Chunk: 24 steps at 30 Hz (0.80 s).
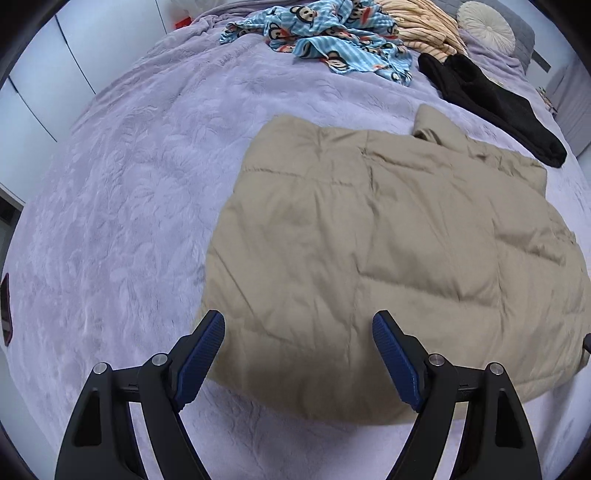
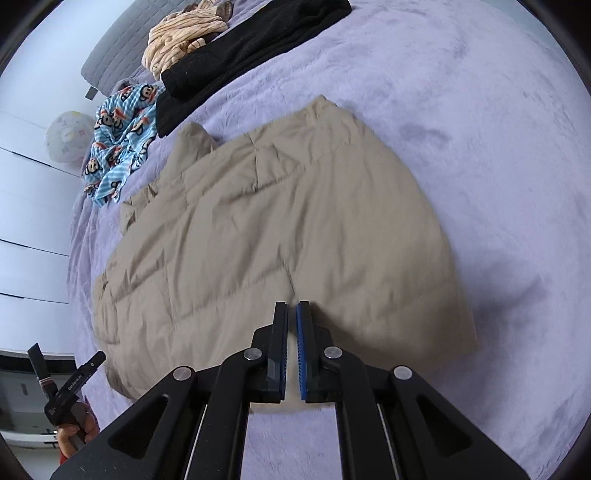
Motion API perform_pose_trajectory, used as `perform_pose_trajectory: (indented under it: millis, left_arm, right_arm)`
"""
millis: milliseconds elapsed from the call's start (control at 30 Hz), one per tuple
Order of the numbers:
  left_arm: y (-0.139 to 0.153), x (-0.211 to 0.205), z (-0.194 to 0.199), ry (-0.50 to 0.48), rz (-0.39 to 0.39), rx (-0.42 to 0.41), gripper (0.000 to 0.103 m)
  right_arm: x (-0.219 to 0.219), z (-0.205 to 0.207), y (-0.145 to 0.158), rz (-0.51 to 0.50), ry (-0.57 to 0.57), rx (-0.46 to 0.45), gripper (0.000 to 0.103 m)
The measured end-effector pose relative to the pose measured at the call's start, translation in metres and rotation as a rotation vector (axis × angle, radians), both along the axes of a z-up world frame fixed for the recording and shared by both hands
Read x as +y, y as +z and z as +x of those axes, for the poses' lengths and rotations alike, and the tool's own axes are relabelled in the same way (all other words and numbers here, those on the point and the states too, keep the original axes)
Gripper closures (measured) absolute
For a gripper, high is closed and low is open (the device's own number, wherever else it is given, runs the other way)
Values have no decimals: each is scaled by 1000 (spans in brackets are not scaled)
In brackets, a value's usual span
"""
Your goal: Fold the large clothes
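A tan quilted jacket (image 1: 369, 240) lies folded into a rough rectangle on the lilac bed cover (image 1: 129, 184). My left gripper (image 1: 298, 325) is open and empty, held above the jacket's near left corner. In the right wrist view the jacket (image 2: 277, 229) lies ahead, and my right gripper (image 2: 291, 306) is shut with nothing between its pads, hovering over the jacket's near edge. The left gripper (image 2: 70, 387) also shows there at the lower left, held in a hand.
A blue monkey-print garment (image 1: 332, 40), a cream striped garment (image 1: 424, 26) and a black garment (image 1: 491, 99) lie at the far side of the bed. A round pillow (image 1: 485, 26) sits by the grey headboard (image 2: 110, 55). White wardrobe doors (image 1: 44, 85) stand at the left.
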<state>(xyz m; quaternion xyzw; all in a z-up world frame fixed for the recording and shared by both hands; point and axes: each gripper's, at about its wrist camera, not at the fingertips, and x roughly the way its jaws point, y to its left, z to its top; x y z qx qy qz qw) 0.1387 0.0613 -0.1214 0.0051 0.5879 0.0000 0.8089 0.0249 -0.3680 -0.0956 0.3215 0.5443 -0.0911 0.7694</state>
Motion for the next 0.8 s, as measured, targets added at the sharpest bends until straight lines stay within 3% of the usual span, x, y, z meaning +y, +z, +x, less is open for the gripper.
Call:
perform_pose_trajectory:
  millis: [167,333,367,433,633,700,767,800]
  left_arm:
    - [-6,-5,-39,-16,-49,58,20]
    - [-7,-2,-70,-14,-55,59,19]
    - [-7,-1,-74,-15,-61,62,17]
    - [-7,0,-81,-18,-66,72,0]
    - [-7,1,-93,-41,-46,65,0]
    - [-11,-1,-95,-47,-45,72,0]
    - [-18,0,-94,-51,-43,79,0]
    - [-20,0,-94,-52,-42,83,0]
  right_arm:
    - [19,-48,-8,40,-13,32,97]
    - [34,-83,-22,77,-35,61,97]
    - [37,-86,-24,82,-35,64,97]
    - [43,-92,-30,92,-31,73,97]
    - [51,-98,-44,123,-43,67,94]
    - [53,-99,-48,131,-50,65,85]
    - [55,-102,-53,135,-57,61,67]
    - [55,-103,-55,132,-61,58,49]
